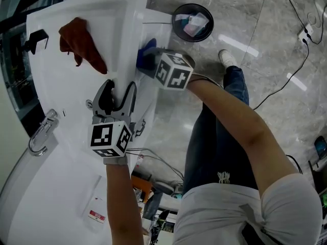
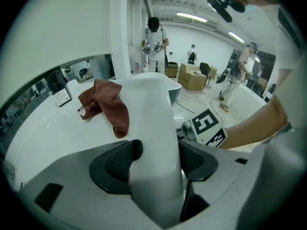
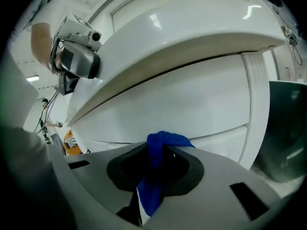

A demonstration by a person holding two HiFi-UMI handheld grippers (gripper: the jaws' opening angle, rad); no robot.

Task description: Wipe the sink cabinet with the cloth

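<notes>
**Q:** Two grippers appear here. What does each one hold?

**A:** The right gripper (image 3: 156, 167) is clenched on the blue cloth (image 1: 145, 53). The fabric is bunched between its jaws, with a fold poking out past the tips. The left gripper (image 2: 156, 162) is clamped on the counter rim (image 2: 149, 114). One pad is on the top side of the rim and the other is on its outer side.

**Q:** Where is the cloth relative to the cabinet?

**A:** It is at the white cabinet front (image 3: 187, 104), just under the overhanging counter (image 1: 66, 93). The right gripper view shows the fold close to the panel, but contact cannot be confirmed. In the head view the cloth lies right of the rim and farther away than the left gripper.

**Q:** What else is on the counter?

**A:** A brown rag (image 1: 82, 46) lies crumpled on the far part of the top, well apart from both grippers. A chrome faucet (image 1: 41, 132) stands to the left of the left gripper. A small card (image 1: 96, 216) lies on the near part of the top.

**Q:** And what is on the floor?

**A:** A dark round bin (image 1: 192, 22) stands on the grey tiles, far and to the right, with crumpled waste inside it. Black cables (image 1: 286, 80) trail across the tiles farther right.
</notes>
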